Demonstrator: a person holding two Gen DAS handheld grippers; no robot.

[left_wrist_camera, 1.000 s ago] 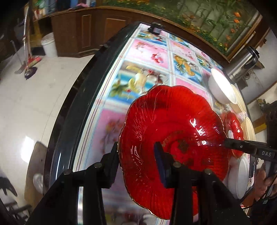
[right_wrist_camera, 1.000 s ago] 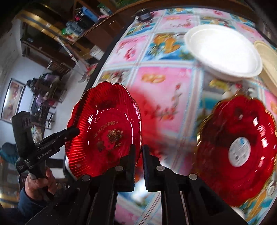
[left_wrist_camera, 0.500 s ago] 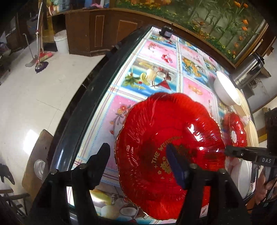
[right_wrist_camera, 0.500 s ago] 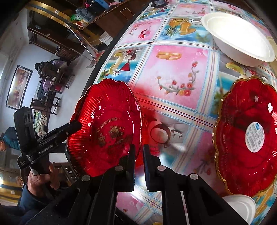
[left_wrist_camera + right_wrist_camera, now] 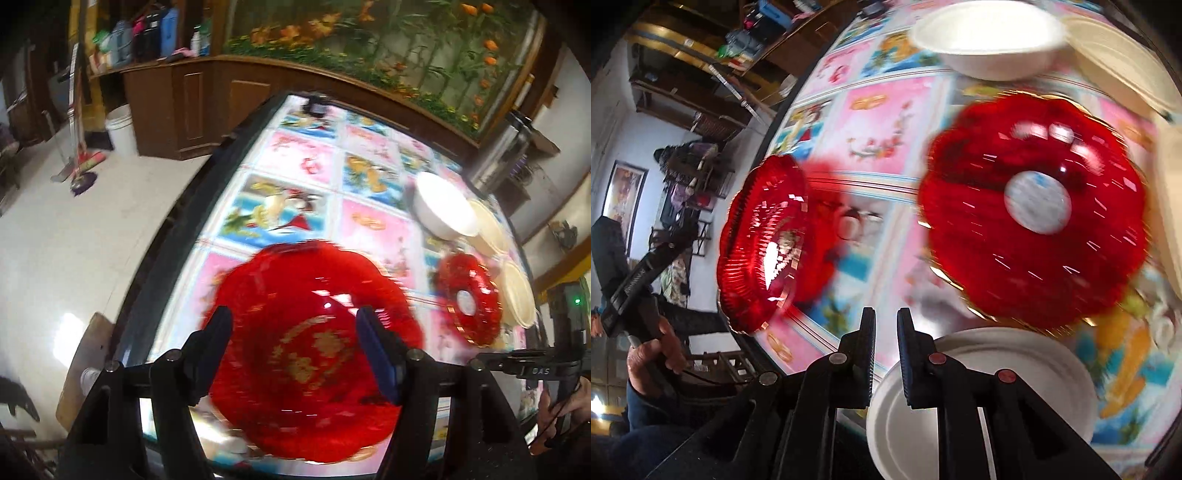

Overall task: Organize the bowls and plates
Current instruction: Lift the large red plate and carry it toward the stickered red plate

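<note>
The left gripper (image 5: 291,317) is standing released. Its jaws have just been opening, and no pad is pressing on anything. Directly beneath and ahead of the fingers, the red scalloped glass-like plate with gold lettering (image 5: 295,280) is sitting at the near edge of the round table covered in a pink-and-blue pictured cloth (image 5: 280,206), its rim passing between the two fingers without touching either. Being roundish, it is offering no long axis to line up with.

The right gripper (image 5: 886,314) is clenched on nothing and hanging over the far rim of a white foam plate (image 5: 1015,369). From there the lettered plate (image 5: 764,243) is lying off to its left, with the person's left hand (image 5: 653,354) just beyond it. A second red scalloped plate with a round white sticker (image 5: 1034,206) is lying ahead and to the right, with a white foam bowl (image 5: 986,37) farther on.

That is the relation that matters: the left hand is plainly the nearer one to the lettered plate, and the right one to the stickered plate and the white ware.

Compared with a second ago, the left jaws were drawn in close at the lettered plate's rim and are now spread wide. The right gripper, then right at that plate's edge, is now well clear of it — swung over toward the white plate.
</note>
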